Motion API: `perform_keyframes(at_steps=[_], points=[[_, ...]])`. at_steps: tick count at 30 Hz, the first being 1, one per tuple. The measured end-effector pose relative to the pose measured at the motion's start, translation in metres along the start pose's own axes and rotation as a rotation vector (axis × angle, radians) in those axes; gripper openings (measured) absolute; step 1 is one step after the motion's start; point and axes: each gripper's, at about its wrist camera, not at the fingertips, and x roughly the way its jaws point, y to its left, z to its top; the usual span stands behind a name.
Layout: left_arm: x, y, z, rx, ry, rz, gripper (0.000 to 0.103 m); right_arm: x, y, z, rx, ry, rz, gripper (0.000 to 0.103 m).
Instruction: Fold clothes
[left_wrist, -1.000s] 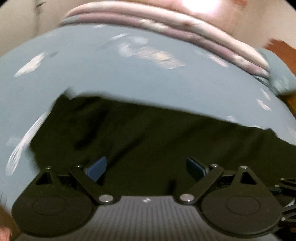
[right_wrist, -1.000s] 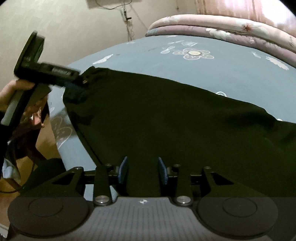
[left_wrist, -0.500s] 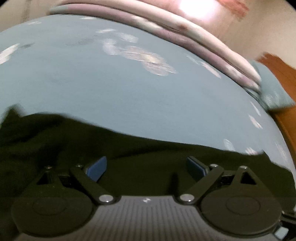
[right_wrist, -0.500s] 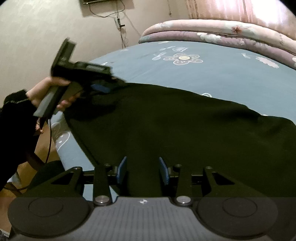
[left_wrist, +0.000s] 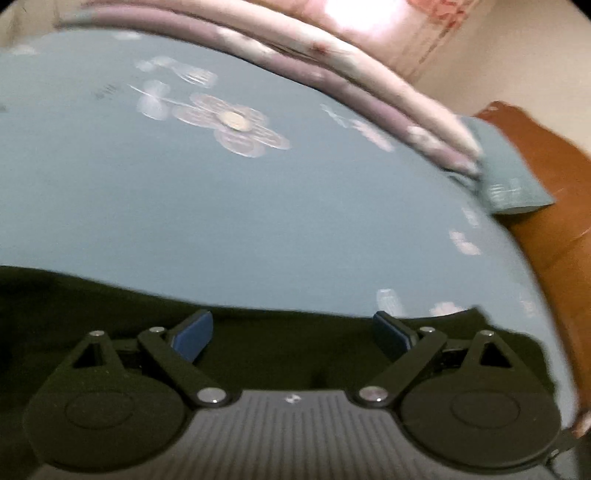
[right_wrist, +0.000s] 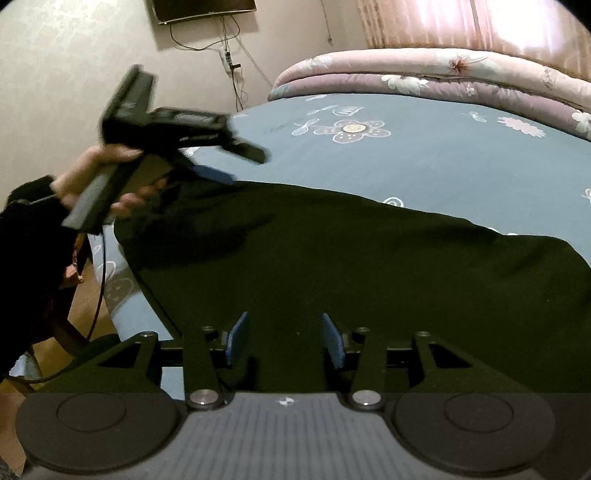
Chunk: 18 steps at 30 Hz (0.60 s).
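A blue flowered bedsheet (right_wrist: 424, 166), folded pink quilts (right_wrist: 443, 70), backlit curtains (right_wrist: 480, 22) and a beige wall (right_wrist: 55, 74).

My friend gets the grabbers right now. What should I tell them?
Left gripper: open, nothing in it, above the far edge of the black garment.
Right gripper: jaws opening, the near part of the garment lies between them, pads not pressing it.
The garment lies spread on the blue bedsheet; folded quilts sit at the far end.
Done: garment laid out fairly flat.
Left: probably all the folding; no finished fold shows.
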Motion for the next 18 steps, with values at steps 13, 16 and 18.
perform_keyframes(at_steps=[13, 16, 18], points=[[-0.022, 0.025, -0.003, -0.115, -0.086, 0.19, 0.091, -0.02, -0.033, 0.001, 0.052, -0.055, -0.043, 0.051], [-0.014, -0.028, 0.001, 0.003, -0.04, 0.017, 0.093, -0.027, -0.044, 0.008, 0.03, -0.068, -0.079, 0.051], [0.007, -0.071, -0.001, 0.089, 0.04, -0.125, 0.093, -0.031, -0.057, 0.014, 0.022, -0.074, -0.108, 0.054]])
